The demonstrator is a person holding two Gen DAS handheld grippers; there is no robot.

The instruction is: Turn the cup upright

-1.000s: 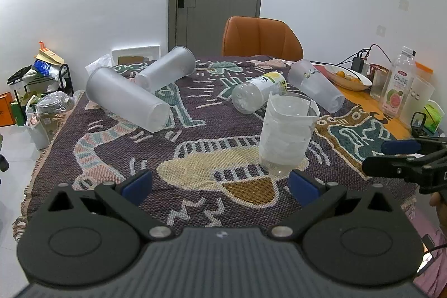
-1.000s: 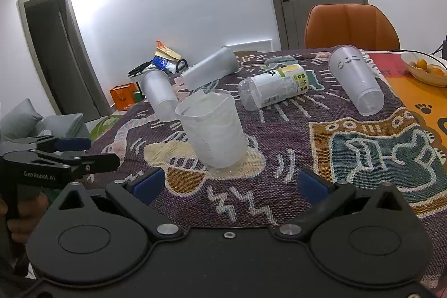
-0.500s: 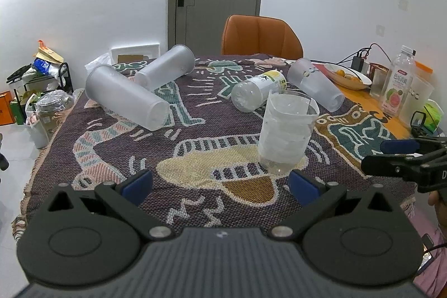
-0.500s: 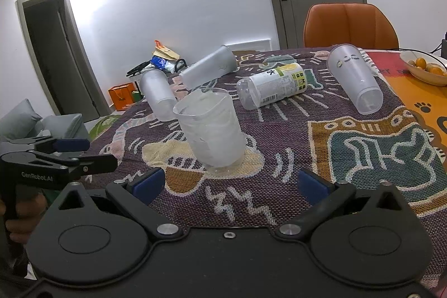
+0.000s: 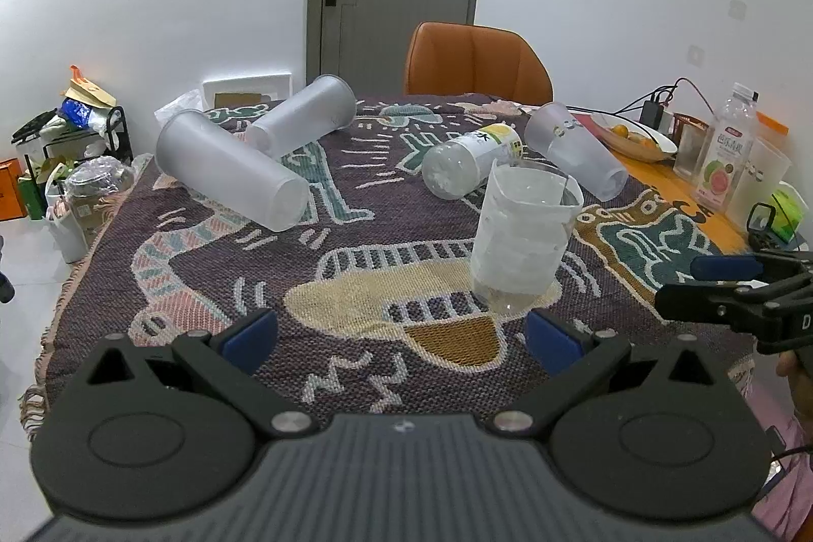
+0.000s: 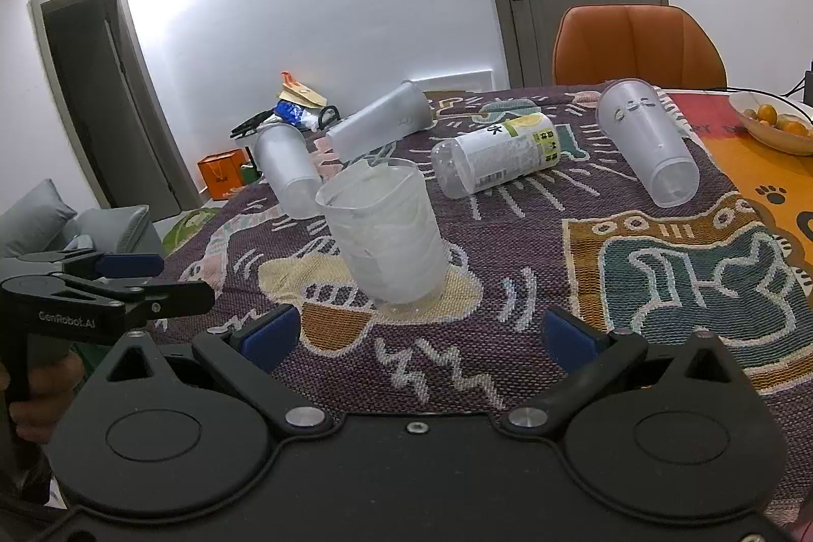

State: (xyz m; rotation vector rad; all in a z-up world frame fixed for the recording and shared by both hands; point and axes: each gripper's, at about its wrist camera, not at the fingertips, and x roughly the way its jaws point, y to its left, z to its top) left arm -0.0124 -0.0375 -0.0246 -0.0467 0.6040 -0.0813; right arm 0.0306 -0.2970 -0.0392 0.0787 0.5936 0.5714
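Observation:
A clear plastic measuring cup (image 5: 523,237) stands upright on the patterned cloth; it also shows in the right wrist view (image 6: 386,237). My left gripper (image 5: 401,333) is open and empty, set back from the cup at the near edge. My right gripper (image 6: 432,333) is open and empty, just short of the cup. Three frosted tumblers lie on their sides: one at the left (image 5: 231,171), one behind it (image 5: 302,120), one at the right (image 5: 574,151). A labelled bottle (image 5: 470,166) lies between them.
The woven cloth (image 5: 203,278) covers the table. An orange chair (image 5: 477,59) stands at the far side. A fruit bowl (image 5: 635,138), a juice bottle (image 5: 724,158) and a container (image 5: 762,181) stand at the right. Bags and boxes (image 5: 56,166) sit on the floor at the left.
Both grippers have drifted slightly; the scene sits a little lower and closer in view. The upright cup and the lying tumblers have not moved.

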